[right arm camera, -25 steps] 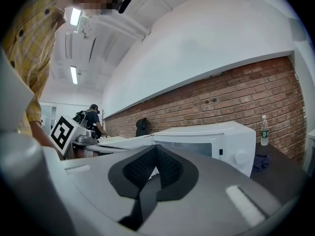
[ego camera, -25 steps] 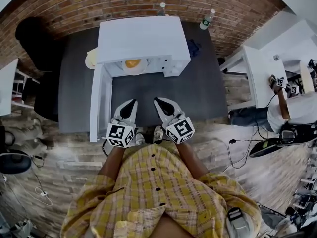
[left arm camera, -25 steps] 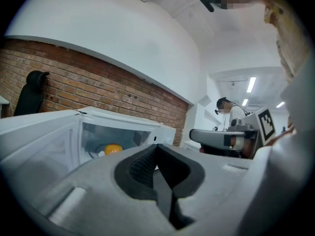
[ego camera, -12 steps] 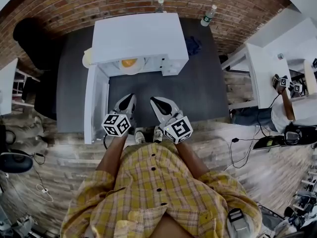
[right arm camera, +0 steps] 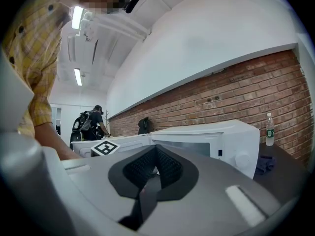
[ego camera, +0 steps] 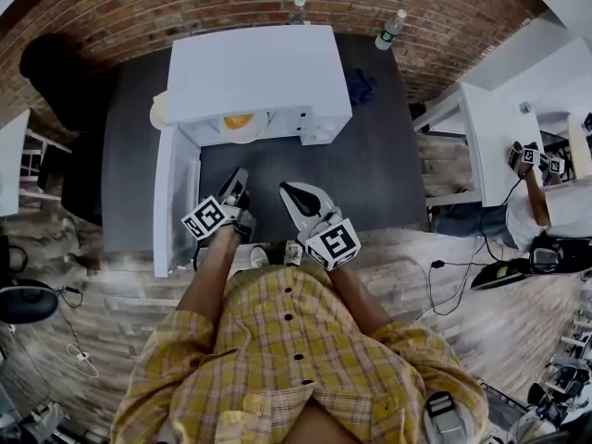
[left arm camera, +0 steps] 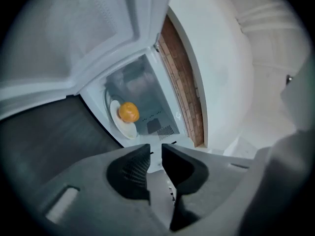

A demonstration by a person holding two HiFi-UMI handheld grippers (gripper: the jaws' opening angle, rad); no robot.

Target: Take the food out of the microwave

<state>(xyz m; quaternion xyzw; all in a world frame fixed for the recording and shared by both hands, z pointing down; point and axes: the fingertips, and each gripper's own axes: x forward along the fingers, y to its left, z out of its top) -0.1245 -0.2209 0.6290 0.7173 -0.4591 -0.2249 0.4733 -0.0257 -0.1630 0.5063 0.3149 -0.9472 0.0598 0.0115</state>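
Observation:
The white microwave (ego camera: 259,67) stands at the back of the dark table (ego camera: 370,174), its door (ego camera: 176,197) swung open to the left. Inside, an orange food item (ego camera: 238,120) rests on a white plate (ego camera: 248,132). In the left gripper view the food (left arm camera: 128,112) and its plate (left arm camera: 123,128) lie straight ahead in the open cavity. My left gripper (ego camera: 239,181) is turned on its side in front of the opening, its jaws a narrow gap apart and empty (left arm camera: 156,151). My right gripper (ego camera: 289,191) hovers beside it over the table, shut and empty (right arm camera: 156,154).
Two bottles (ego camera: 298,9) (ego camera: 389,30) stand by the brick wall behind the microwave. A dark cloth (ego camera: 361,88) lies to the microwave's right. A white table (ego camera: 481,137) with another person (ego camera: 555,202) is at the right. A black chair (ego camera: 55,72) is on the left.
My left gripper has rolled onto its side and shifted slightly forward towards the open microwave. The right gripper has hardly moved.

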